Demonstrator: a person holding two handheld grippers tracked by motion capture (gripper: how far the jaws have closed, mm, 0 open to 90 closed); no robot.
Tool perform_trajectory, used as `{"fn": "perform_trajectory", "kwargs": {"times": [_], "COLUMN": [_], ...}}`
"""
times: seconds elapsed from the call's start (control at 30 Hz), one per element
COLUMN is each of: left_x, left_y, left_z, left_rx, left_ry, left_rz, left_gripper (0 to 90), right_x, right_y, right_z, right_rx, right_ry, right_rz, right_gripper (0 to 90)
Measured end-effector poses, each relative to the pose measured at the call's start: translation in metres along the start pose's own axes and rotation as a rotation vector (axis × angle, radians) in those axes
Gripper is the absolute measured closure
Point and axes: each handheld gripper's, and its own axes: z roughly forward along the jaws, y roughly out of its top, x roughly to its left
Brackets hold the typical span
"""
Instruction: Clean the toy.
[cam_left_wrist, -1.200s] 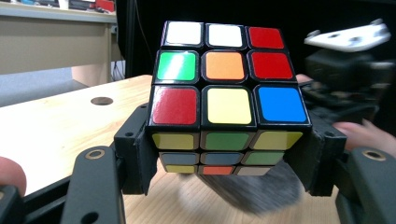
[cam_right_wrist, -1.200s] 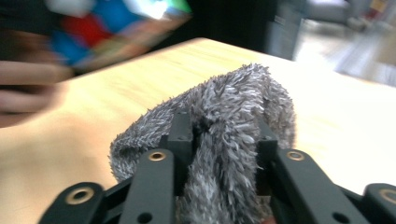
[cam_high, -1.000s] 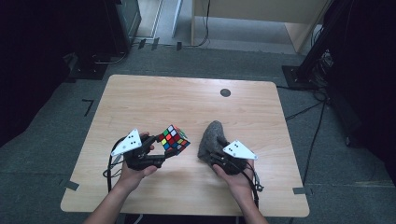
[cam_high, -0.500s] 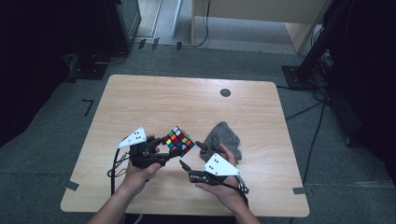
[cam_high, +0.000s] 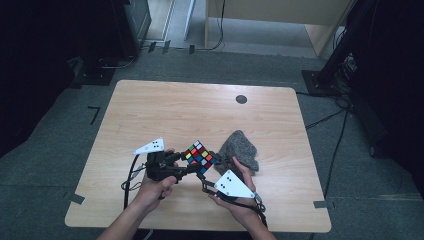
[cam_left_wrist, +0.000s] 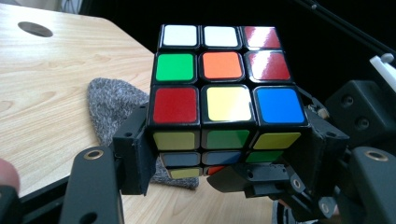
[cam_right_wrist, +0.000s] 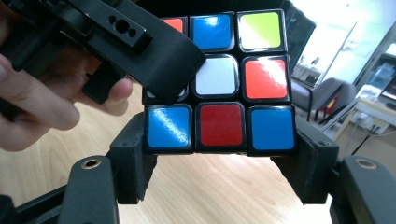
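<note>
Puzzle cube (cam_high: 200, 156) held off the tabletop (cam_high: 150, 107), pinched in left claw (cam_high: 192, 162). Right claw (cam_right_wrist: 219, 154) has just been closing, jaws flanking the cube's bottom row. Grey cloth (cam_left_wrist: 114, 105) lies behind. Open tabletop beyond both claws.

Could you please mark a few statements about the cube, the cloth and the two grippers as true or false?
1. The left gripper is shut on the cube. True.
2. The cube lies flat on the table. False: it is held up above the table between the two grippers.
3. A grey cloth lies on the table beside the cube. True.
4. The right gripper holds the cloth. False: its jaws stand on either side of the cube's bottom layer, and they have just been closing.
5. The centre sticker on the face toward the left gripper's camera is white. False: it is orange.
</note>
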Motion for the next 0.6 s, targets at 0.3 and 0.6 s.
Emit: {"fn": "perform_trajectory", "kwargs": {"times": [0.3,0.6], "left_x": [-0.001,-0.008], "left_y": [0.010,-0.009], "left_z": [-0.019,-0.008], "left_rx": [-0.076,0.054], "left_ry": [0.059,0.361], "left_rz": [0.082,0.487], "left_gripper": [18.6,18.9], "right_x": [-0.015,-0.041], "right_y": [-0.003,0.011], "right_z": [-0.002,-0.012], "right_rx": [0.076,0.207], "right_ry": [0.036,0.017], "right_rz": [0.085,0.313], "right_gripper": [34.8,34.8]}}
